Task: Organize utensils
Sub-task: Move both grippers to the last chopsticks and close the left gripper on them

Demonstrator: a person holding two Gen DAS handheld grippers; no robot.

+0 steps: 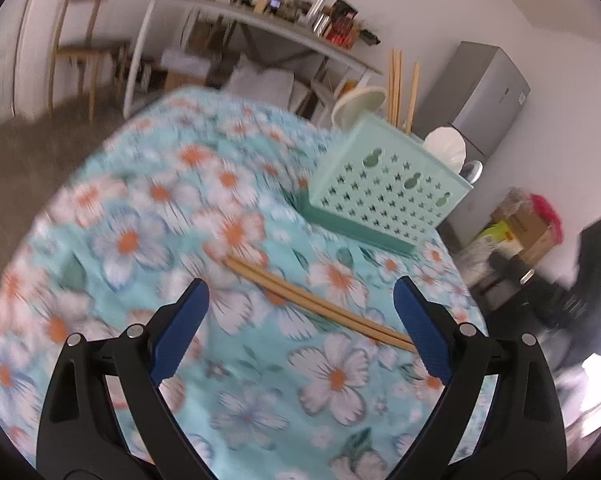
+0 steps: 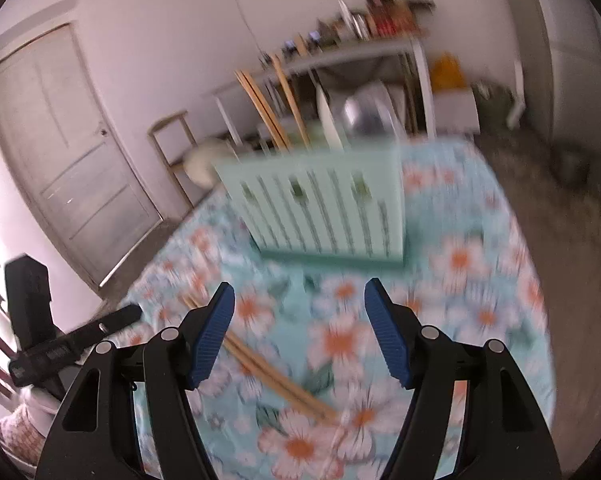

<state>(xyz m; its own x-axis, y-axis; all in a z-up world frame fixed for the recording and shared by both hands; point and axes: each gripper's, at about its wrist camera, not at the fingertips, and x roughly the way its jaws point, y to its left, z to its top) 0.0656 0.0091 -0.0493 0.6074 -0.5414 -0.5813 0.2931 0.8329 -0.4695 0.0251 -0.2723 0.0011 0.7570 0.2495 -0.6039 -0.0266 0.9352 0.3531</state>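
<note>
- Chopsticks on the table (image 1: 320, 304): one pair, two sticks lying side by side and touching, on the flowered tablecloth (image 1: 140, 240) in front of the holder; not yet stowed.
- Utensil holder (image 1: 384, 192): one, pale green with a perforated wall, standing at the far part of the table.
- Contents of the holder: three upright chopsticks (image 1: 396, 84) counted in the left view, blurred in the right; two white spoons and one metal spoon showing.
- Left gripper (image 1: 300, 336): jaws wide, empty, the loose pair lying between and below them.
- Right gripper (image 2: 300, 336): jaws apart, empty; the same pair passes under its left finger.
- Step in hand, as judged: picking up the last loose pair.
- Next move calls for: lowering one gripper astride both sticks, closing across them together, then lifting them to the holder.
</note>
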